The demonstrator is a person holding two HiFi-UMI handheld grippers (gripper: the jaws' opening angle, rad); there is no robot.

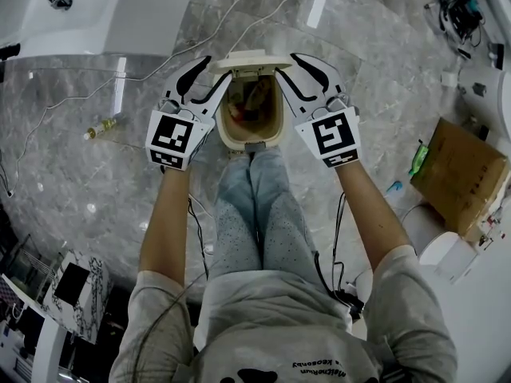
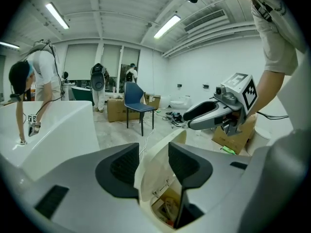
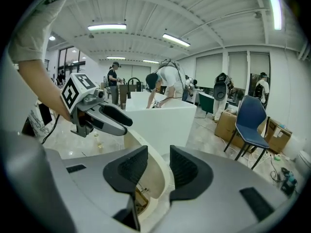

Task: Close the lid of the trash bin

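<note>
Trash bin (image 1: 277, 124) stood on the marble floor (image 1: 120, 206) just beyond the person's knees (image 1: 255, 162), in the middle of the scene, with its lid (image 1: 250, 60) raised on the far side and rubbish (image 1: 249, 102) showing inside. Far to the left a small bottle (image 1: 104, 126) lay on the floor, well clear of the work. The left gripper (image 1: 220, 66) was at the lid's left edge. Its own view showed its fingers (image 2: 124, 166) wide apart with that cream edge standing in the gap between them, and no firm press on it could be made out. The right gripper (image 1: 286, 64) mirrored it at the lid's right edge. Its fingers (image 3: 187, 169) were likewise spread, the edge running between them, and they held nothing. Further right a cardboard box (image 1: 459, 170) sat on the floor, out of the way. The step in hand looked like the approach: both grippers bracketing the open lid, with no closing begun. The next move probably called for the fingers to shut on both edges, or simply bear against the lid. The lid would then be swung evenly toward the near side about its far hinge until it sat flat on the rim, both sides kept level so it would not twist or tip the bin.
</note>
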